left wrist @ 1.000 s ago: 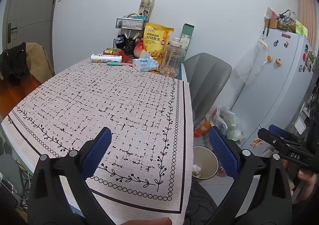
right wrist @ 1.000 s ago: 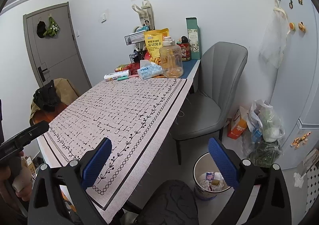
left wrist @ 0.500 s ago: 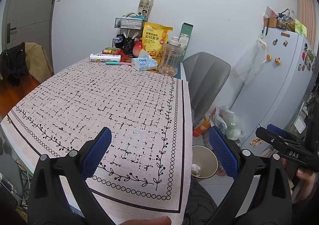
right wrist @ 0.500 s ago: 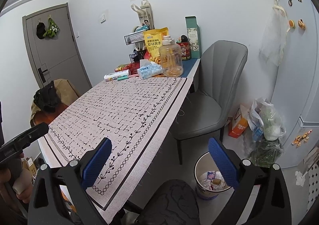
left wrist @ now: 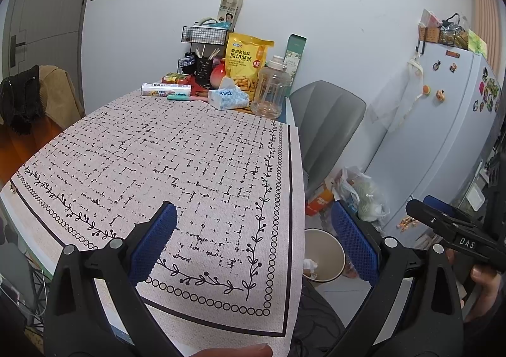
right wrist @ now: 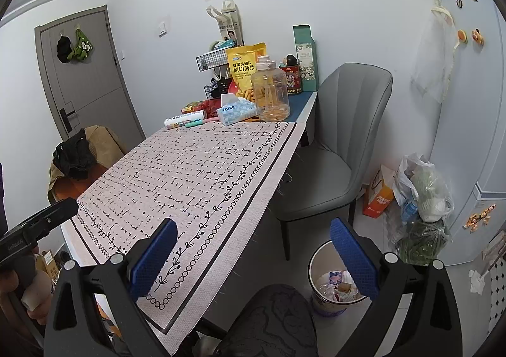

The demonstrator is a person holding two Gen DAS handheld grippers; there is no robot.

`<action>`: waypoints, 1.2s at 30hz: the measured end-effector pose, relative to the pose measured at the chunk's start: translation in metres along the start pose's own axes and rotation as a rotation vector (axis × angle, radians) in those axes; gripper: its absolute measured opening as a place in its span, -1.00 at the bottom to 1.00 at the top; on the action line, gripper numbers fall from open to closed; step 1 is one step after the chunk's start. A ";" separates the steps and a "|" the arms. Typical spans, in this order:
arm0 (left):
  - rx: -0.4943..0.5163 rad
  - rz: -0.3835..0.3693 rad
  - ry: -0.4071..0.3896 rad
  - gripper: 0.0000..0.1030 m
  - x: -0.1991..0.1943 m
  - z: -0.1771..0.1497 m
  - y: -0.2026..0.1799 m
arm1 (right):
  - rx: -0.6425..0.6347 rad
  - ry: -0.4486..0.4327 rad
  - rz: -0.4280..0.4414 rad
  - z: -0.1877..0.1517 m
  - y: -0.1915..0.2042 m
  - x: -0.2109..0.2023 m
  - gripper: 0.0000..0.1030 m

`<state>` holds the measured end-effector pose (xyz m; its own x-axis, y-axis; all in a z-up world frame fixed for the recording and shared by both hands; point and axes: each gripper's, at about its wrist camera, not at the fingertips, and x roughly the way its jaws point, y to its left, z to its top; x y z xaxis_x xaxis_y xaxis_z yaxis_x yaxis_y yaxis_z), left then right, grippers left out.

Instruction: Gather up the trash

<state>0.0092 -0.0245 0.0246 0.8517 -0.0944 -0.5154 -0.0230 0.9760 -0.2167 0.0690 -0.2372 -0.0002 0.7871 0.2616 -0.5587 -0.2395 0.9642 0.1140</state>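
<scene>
A round trash bin (right wrist: 329,290) stands on the floor right of the table, holding wrappers and crumpled paper; the left wrist view shows the trash bin (left wrist: 325,254) past the table's corner. My left gripper (left wrist: 256,238) is open over the near right corner of the patterned tablecloth (left wrist: 177,160), nothing between its blue pads. My right gripper (right wrist: 254,254) is open too, empty, spanning the tablecloth (right wrist: 196,173) edge and the bin. No loose trash shows on the cloth.
Snack bag (left wrist: 246,64), clear jug (left wrist: 270,92), tissue pack (left wrist: 228,99), wire rack (left wrist: 202,40) crowd the table's far end. Grey chair (right wrist: 335,148) beside the table. Plastic bags (right wrist: 423,195), orange box (right wrist: 378,197) by the fridge (left wrist: 452,135). Door (right wrist: 85,78) far left.
Both views drift very slightly; the table's far objects shift a little. Both grippers stay open and empty.
</scene>
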 end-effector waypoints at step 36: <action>-0.005 0.004 0.019 0.88 0.006 -0.006 0.001 | 0.003 0.016 0.000 -0.002 -0.004 0.007 0.85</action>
<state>0.0109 -0.0254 0.0161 0.8413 -0.0941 -0.5323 -0.0294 0.9753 -0.2188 0.0744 -0.2389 -0.0063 0.7780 0.2607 -0.5716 -0.2379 0.9643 0.1161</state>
